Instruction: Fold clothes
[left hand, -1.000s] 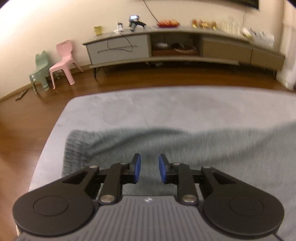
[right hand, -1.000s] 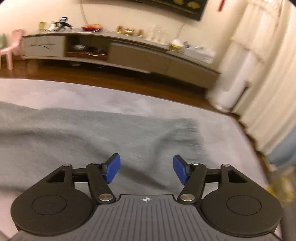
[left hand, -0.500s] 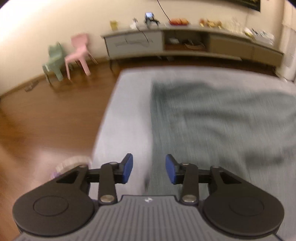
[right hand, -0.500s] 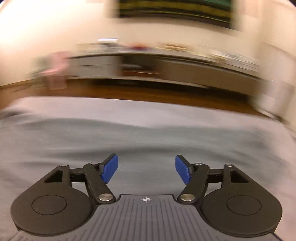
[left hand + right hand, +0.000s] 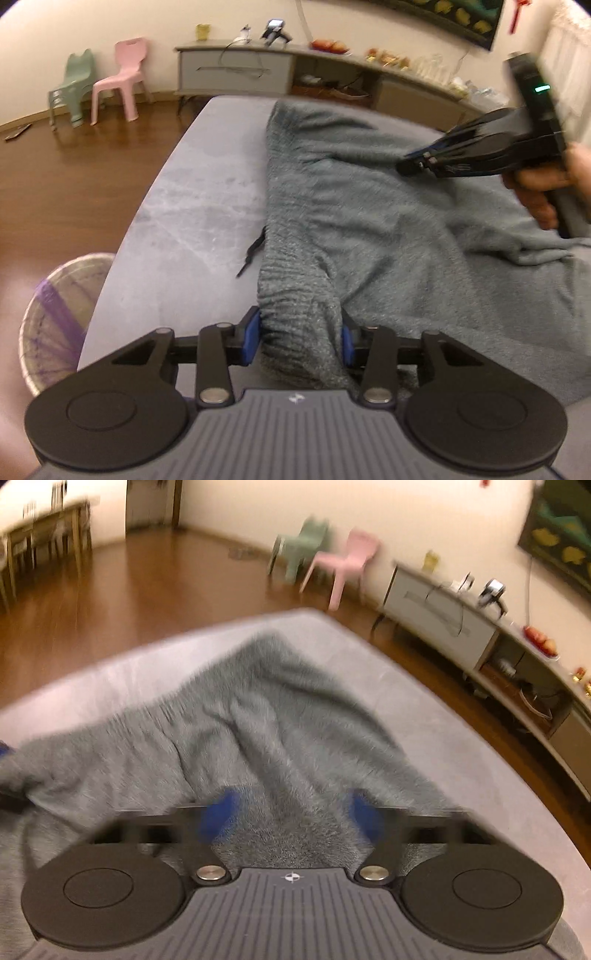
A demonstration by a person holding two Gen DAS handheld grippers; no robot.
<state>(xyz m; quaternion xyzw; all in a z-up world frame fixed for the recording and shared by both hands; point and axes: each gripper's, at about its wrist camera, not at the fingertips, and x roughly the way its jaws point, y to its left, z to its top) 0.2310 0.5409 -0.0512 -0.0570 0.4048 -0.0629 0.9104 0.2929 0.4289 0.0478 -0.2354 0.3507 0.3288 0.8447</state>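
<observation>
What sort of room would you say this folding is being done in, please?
Most likely a home living room: a long low media cabinet stands along the wall under a dark framed picture, two small plastic children's chairs sit on the wooden floor, and pale curtains hang at the right.

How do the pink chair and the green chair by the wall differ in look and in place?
The pink chair is pale pink, the green chair pale green. The pink chair has a slot in its back, while the green chair has two ear-like points on top. In the left wrist view the pink chair stands nearer the cabinet, the green one farther. Both are small plastic chairs on the wooden floor.
</observation>
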